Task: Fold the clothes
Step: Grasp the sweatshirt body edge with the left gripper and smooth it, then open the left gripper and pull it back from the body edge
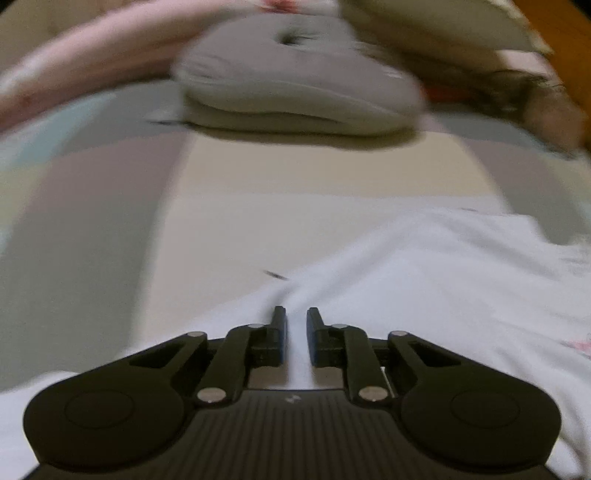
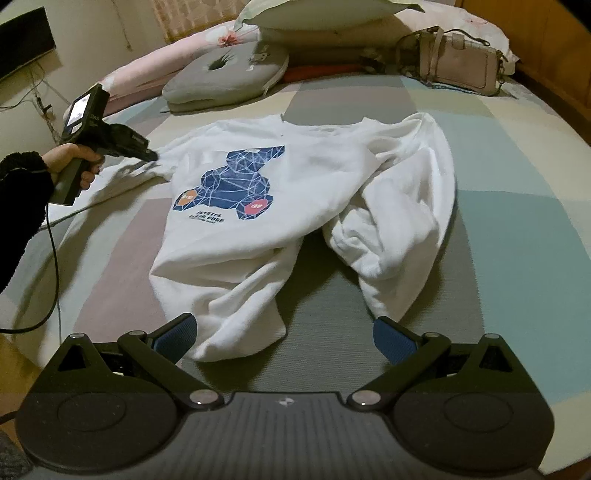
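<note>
A white sweatshirt (image 2: 314,173) with a blue geometric bear print lies front up on the patchwork bedspread (image 2: 517,229), crumpled along its right side and hem. In the right wrist view, a hand holds my left gripper (image 2: 149,153) at the sweatshirt's left sleeve. In the blurred left wrist view, the left gripper (image 1: 296,317) has its fingers nearly together with white fabric (image 1: 424,266) pinched between them. My right gripper (image 2: 286,334) is wide open, low over the bed just in front of the hem, with nothing held.
A grey cushion (image 2: 229,74) and pillows (image 2: 325,18) lie at the head of the bed, with a beige handbag (image 2: 461,62) at the back right. A pink quilt (image 2: 140,66) runs along the left. A black cable (image 2: 55,266) hangs from the left gripper over the bed's left edge.
</note>
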Motion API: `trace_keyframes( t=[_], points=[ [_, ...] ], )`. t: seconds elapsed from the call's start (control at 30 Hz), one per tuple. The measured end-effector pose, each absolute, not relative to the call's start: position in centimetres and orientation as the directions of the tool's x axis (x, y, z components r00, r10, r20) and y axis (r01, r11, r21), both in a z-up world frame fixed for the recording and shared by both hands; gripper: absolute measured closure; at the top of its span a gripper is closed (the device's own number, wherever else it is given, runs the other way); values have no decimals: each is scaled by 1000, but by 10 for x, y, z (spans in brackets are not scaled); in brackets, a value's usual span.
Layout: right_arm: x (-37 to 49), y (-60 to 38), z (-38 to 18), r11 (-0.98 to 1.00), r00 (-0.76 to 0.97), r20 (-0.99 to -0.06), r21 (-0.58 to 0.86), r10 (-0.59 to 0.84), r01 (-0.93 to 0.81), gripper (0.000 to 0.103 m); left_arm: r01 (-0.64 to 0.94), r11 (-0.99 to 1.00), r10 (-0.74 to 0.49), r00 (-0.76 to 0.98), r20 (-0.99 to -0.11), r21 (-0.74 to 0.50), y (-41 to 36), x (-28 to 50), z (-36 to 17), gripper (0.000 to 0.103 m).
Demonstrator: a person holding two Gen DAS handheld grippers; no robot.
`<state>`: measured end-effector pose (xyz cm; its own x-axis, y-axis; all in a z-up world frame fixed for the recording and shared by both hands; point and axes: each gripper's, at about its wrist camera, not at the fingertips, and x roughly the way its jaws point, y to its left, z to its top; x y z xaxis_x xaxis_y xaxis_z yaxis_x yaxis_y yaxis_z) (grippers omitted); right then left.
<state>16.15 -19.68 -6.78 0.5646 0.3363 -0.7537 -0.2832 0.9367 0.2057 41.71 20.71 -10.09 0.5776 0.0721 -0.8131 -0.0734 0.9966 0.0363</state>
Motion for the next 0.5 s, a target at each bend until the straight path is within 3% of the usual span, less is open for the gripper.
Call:
trace_keyframes(
  t=[0.13,0.3,0.5],
  points=[
    [159,-201,-67,940,571,-751,210,332,-269,0,-40,996,84,590,-803,76,191,408,-90,88],
    [158,-198,-72,939,558,-760,211,333,-273,0,41,999,-2,606,-796,29,182,379,-91,78],
    [160,-197,-87,945,536,-786,188,308,-268,0,19,999,-45,588,-808,-41,202,343,-103,78]
  ],
)
